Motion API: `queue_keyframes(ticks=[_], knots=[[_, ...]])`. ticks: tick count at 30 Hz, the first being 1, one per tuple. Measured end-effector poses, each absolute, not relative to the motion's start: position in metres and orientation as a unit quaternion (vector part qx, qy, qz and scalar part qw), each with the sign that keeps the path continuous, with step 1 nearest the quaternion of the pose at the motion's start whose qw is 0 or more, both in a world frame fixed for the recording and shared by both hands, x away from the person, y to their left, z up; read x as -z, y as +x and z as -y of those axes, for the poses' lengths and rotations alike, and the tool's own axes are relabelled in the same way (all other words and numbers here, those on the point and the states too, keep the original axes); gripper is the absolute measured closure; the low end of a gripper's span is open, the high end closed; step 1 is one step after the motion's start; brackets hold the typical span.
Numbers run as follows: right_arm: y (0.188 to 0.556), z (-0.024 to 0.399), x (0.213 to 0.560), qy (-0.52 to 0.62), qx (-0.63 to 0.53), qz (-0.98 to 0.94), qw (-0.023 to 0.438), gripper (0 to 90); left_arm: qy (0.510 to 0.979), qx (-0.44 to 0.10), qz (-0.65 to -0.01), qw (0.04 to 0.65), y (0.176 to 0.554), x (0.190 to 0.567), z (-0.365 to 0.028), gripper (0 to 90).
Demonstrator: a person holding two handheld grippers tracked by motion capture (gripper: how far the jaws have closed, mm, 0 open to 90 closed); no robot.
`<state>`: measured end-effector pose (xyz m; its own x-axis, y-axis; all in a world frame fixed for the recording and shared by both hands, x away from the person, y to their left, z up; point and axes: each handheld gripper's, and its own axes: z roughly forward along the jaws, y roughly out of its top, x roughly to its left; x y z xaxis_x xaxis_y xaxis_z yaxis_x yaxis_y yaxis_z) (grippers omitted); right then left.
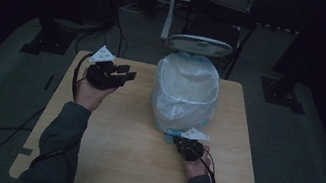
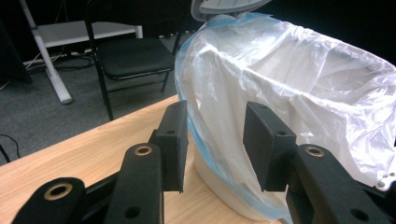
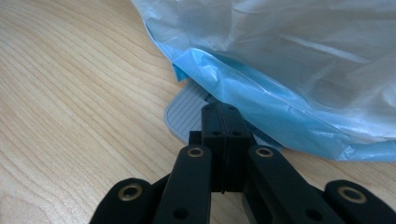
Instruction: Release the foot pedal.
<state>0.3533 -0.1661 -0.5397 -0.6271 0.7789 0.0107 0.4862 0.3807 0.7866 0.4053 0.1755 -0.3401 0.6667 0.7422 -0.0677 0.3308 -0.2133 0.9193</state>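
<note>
A small white pedal bin lined with a pale blue plastic bag stands on the wooden table, its lid tipped up at the back. My left gripper is held above the table left of the bin, open and empty. In the left gripper view its jaws point at the bag-covered side of the bin, apart from it. My right gripper is at the bin's near foot. Its jaws are shut together, tips over the grey ribbed pedal under the bag's edge.
A dark folding chair and a white frame stand on the grey carpet beyond the table's far edge; the chair also shows in the left gripper view. Black cables trail off the table's left side to the floor. Bare wood lies in front of the bin.
</note>
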Motion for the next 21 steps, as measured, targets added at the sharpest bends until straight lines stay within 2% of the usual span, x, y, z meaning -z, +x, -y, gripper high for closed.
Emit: queue_keyframes(ticks=[21], knots=[[0.352, 0.165, 0.539, 0.388, -0.391, -0.813, 0.189, 90.0, 0.753, -0.177, -0.382, 0.505, 0.401, 0.375, -0.19, 60.0]])
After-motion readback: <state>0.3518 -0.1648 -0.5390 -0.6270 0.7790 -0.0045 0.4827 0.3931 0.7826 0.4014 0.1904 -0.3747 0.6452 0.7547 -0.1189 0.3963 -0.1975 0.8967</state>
